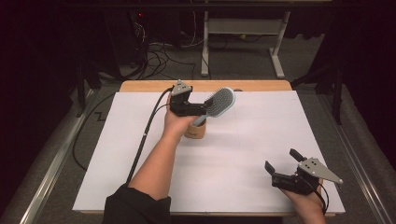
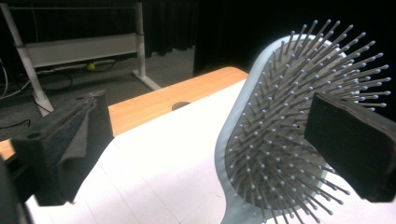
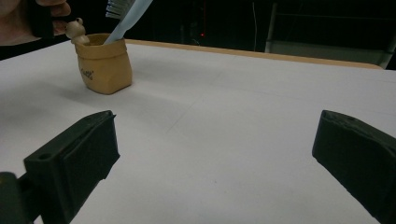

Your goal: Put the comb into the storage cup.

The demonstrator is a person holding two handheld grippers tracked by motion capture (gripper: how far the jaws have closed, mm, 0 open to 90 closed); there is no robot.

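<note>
Trouble is most likely sitting at the small tan cup [image 3: 103, 63], which is standing near the far edge of the table [image 1: 233, 186], left of the middle, with the light blue hairbrush [image 1: 219, 102] resting handle-down inside it. The brush head is leaning out to the right, well above the rim, so the load is looking top-heavy. The left gripper [image 1: 198, 108] is hanging beside the brush head with its jaws spread, one on each side in the left gripper view, pinching nothing that I can make out. Any sideways brush against those bristles is probably tipping the cup or levering the handle out. The right gripper [image 1: 282, 170] is resting near the table's near right corner, jaws wide apart and holding nothing.
</note>
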